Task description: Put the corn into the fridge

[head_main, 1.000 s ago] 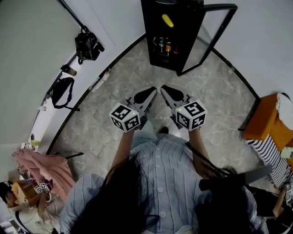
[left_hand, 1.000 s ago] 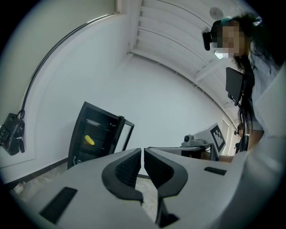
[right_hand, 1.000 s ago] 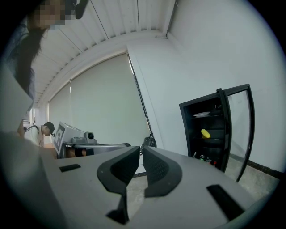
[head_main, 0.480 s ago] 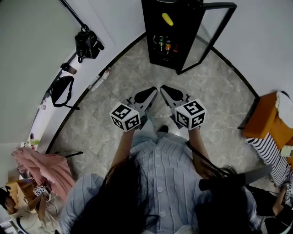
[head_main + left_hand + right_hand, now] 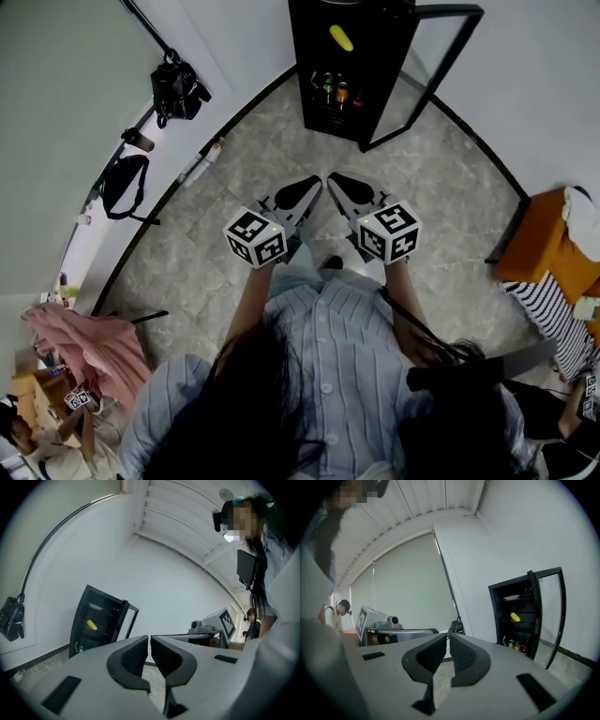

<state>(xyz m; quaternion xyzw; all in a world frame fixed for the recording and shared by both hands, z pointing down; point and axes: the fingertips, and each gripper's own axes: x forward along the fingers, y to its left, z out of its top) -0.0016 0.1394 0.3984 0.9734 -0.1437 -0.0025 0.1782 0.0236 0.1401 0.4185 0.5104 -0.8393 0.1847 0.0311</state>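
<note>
Left: the left gripper, jaws closed on nothing, held out in front of the person. Centre: the fridge, well ahead of both grippers, with the corn lying on an upper shelf above a row of cans. Right of centre: the right gripper, likewise closed and empty; the glass door stands open. The placing step appears complete; the next move, if any, would call for swinging that door closed
</note>
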